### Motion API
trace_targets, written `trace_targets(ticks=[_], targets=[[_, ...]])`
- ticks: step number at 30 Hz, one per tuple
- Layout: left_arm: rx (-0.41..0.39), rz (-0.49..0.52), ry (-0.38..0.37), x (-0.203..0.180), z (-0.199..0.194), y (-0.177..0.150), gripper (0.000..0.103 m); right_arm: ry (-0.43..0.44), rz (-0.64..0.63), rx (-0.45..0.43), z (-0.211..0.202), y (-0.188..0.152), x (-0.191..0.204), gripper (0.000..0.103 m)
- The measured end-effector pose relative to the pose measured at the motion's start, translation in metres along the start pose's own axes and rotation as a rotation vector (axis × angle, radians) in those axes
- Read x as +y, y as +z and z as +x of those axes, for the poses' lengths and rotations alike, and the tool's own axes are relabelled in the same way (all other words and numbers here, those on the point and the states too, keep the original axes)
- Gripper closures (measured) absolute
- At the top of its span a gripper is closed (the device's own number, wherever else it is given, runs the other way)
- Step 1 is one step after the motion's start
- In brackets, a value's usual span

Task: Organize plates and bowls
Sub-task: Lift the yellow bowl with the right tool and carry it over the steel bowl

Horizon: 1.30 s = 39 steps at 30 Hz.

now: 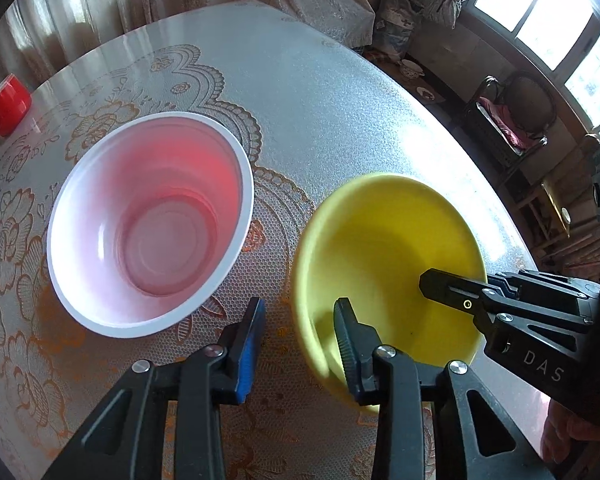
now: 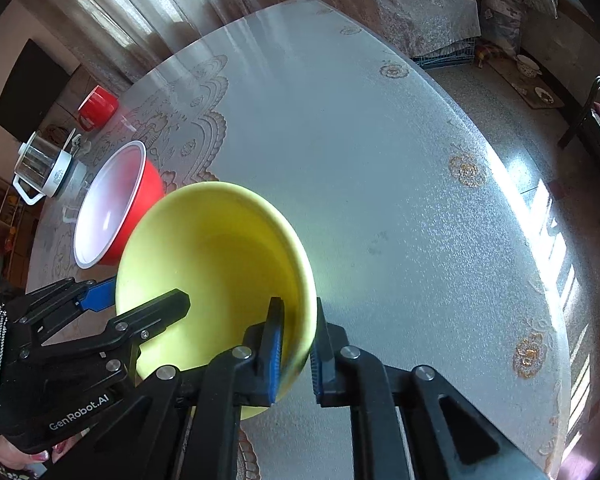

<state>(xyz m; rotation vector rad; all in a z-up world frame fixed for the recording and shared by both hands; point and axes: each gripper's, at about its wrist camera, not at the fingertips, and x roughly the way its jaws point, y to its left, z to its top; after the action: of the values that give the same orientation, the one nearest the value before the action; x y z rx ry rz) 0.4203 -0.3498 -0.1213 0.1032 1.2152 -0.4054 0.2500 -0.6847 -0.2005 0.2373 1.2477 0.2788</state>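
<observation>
Round desk under patterned cloth. Red bowl, white inside, stands left of yellow bowl. Yellow bowl, tilted, is held at both rims. Right gripper: jaws clamp its near wall. Left gripper: jaws straddle its opposite rim, apart. Red mug at far edge.

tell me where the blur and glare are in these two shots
Left wrist view: the yellow bowl has a smeared near rim, while the red bowl stays sharp. Right wrist view: the same rim blurs beside the right tongs, and window glare washes out the table at its right edge.
</observation>
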Motion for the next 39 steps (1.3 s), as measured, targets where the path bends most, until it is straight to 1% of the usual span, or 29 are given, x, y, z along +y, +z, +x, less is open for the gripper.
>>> trace_targets(ticks=[1, 3, 4, 8, 12, 15, 20, 26, 33, 38, 39], targets=[[-0.001, 0.007, -0.004, -0.001, 0.000, 0.000, 0.072, 0.008, 0.013, 0.002, 0.000, 0.000, -0.001, 0.093], [0.005, 0.028, -0.014, -0.005, 0.002, 0.000, 0.083, 0.019, 0.025, 0.005, -0.002, 0.000, -0.003, 0.093], [0.009, 0.041, -0.012, -0.008, 0.002, -0.002, 0.084, 0.021, 0.024, 0.007, -0.003, -0.001, -0.003, 0.093], [-0.004, 0.082, -0.005, -0.018, 0.000, -0.007, 0.085, -0.006, 0.008, 0.017, -0.005, -0.004, -0.002, 0.093], [0.000, 0.103, -0.014, -0.025, -0.002, -0.016, 0.085, 0.020, 0.049, 0.021, -0.007, -0.012, -0.012, 0.093], [0.001, 0.119, -0.018, -0.029, -0.003, -0.021, 0.085, 0.014, 0.048, 0.022, -0.009, -0.020, -0.012, 0.093], [0.010, 0.129, -0.034, -0.031, -0.008, -0.029, 0.086, 0.029, 0.082, 0.021, -0.012, -0.029, -0.014, 0.094], [0.012, 0.145, -0.039, -0.034, -0.017, -0.038, 0.086, 0.030, 0.090, 0.019, -0.016, -0.039, -0.010, 0.094], [-0.003, 0.147, -0.052, -0.028, -0.034, -0.047, 0.086, 0.020, 0.088, 0.001, -0.027, -0.044, -0.004, 0.094], [-0.019, 0.150, -0.065, -0.028, -0.047, -0.054, 0.086, 0.018, 0.088, -0.009, -0.039, -0.051, -0.007, 0.094], [-0.024, 0.150, -0.067, -0.028, -0.051, -0.055, 0.086, 0.018, 0.088, -0.011, -0.035, -0.046, -0.004, 0.094]])
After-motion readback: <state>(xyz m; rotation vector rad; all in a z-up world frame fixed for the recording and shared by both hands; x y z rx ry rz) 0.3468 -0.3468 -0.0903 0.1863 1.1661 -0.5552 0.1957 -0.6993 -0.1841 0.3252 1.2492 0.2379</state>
